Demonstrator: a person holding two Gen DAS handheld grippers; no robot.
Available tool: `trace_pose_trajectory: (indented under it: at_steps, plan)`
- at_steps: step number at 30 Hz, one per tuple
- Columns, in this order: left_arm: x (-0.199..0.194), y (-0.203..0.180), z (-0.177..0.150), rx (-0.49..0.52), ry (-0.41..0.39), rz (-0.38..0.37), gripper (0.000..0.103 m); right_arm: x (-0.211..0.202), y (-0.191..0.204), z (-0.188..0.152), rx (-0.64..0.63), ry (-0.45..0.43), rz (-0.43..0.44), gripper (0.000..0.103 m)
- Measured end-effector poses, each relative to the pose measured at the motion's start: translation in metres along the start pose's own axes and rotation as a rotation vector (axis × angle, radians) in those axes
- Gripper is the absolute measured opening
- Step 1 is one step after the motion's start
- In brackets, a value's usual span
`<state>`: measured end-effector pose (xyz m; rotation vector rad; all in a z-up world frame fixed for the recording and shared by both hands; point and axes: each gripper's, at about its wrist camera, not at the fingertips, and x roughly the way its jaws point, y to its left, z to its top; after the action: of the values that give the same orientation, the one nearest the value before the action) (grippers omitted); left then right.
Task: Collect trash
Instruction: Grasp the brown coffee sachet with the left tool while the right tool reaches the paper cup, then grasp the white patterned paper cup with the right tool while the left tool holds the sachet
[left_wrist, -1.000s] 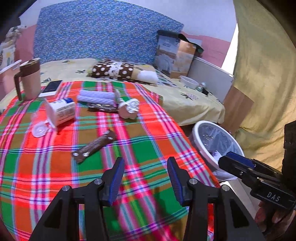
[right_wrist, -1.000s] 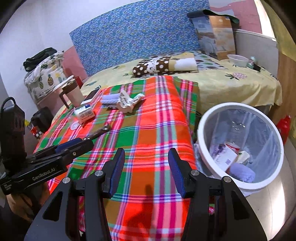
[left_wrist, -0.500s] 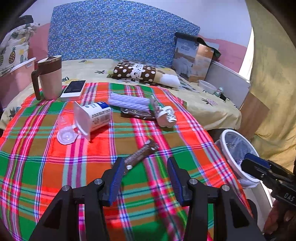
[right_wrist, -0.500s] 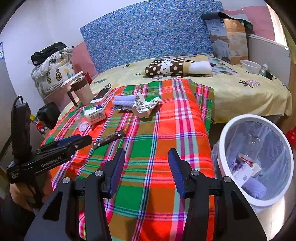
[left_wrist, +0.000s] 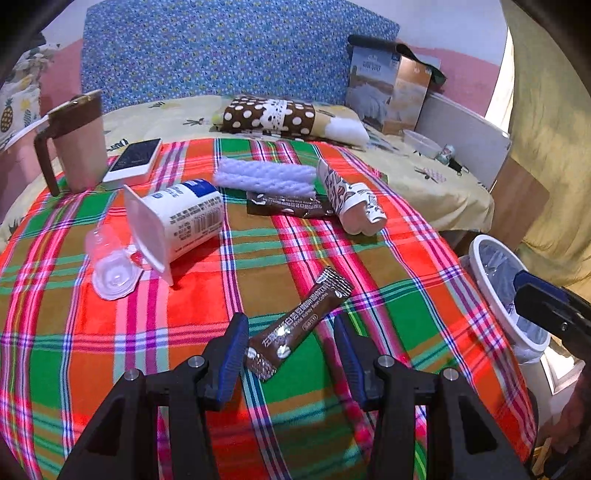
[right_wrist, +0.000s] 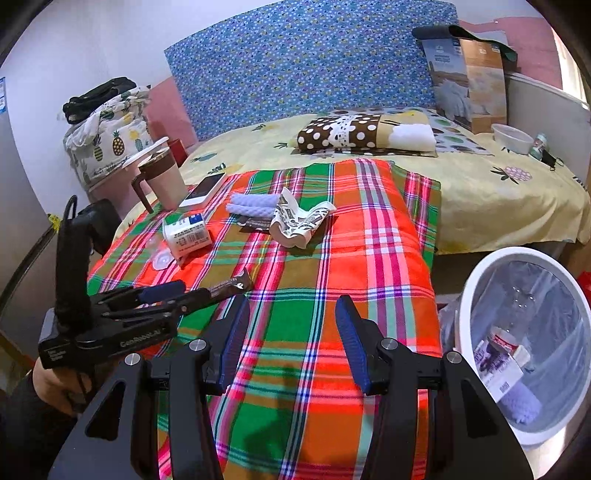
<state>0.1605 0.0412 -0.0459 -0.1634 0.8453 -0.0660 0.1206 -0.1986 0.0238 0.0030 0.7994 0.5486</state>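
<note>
We hold our left gripper with its blue-padded fingers spread wide over the plaid blanket, and the near end of a brown snack wrapper lies between them, close to the left pad; we cannot tell whether it touches. The wrapper carries white print in Chinese characters with a small line of Latin letters too fine for us to read. Ahead of the fingers and to their left a white yogurt cup lies on its side, with a blue patch and a barcode on its label; a clear plastic lid sits just beside its mouth. Farther ahead rest a pale ridged roll, a dark flat wrapper with unreadable white print, and a crumpled patterned paper cup. A brown-lidded mug and a phone stand at the blanket's far left.

Our right gripper is also spread wide, holding nothing, above the blanket's near part. To the right of its fingers sits the white trash bin, with labelled trash already inside. The left gripper's body, seen from the right wrist, reads "GenRobot.AI".
</note>
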Motion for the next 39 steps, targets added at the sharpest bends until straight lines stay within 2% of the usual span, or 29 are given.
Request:
trace_pose_trajectory:
  at_steps: [7, 9, 11, 13, 18, 27, 37, 39]
  plan:
    - [0.021, -0.007, 0.000, 0.049, 0.056, 0.037, 0.047, 0.009, 0.001, 0.007, -0.014, 0.015, -0.001, 0.051]
    - [0.021, -0.015, -0.002, 0.098, 0.058, 0.097, 0.031, 0.011, 0.001, 0.009, -0.018, 0.016, 0.000, 0.051]
    - [0.019, -0.014, -0.003, 0.089, 0.054, 0.094, 0.022, 0.014, 0.002, 0.011, -0.021, 0.019, 0.000, 0.051]
    - [0.017, -0.009, -0.003, 0.063, 0.050, 0.082, 0.019, 0.017, 0.003, 0.013, -0.027, 0.021, 0.000, 0.051]
    - [0.005, 0.004, -0.007, -0.018, 0.015, 0.038, 0.018, 0.026, 0.007, 0.019, -0.038, 0.026, -0.008, 0.051]
    - [-0.010, 0.023, -0.003, -0.095, -0.036, -0.014, 0.018, 0.050, 0.020, 0.035, -0.080, 0.034, -0.027, 0.050]
    - [-0.011, 0.040, -0.003, -0.143, -0.049, -0.033, 0.018, 0.091, 0.027, 0.050, -0.120, 0.070, -0.051, 0.043]
    - [-0.010, 0.041, -0.003, -0.145, -0.046, -0.037, 0.018, 0.096, 0.027, 0.053, -0.123, 0.073, -0.059, 0.037]
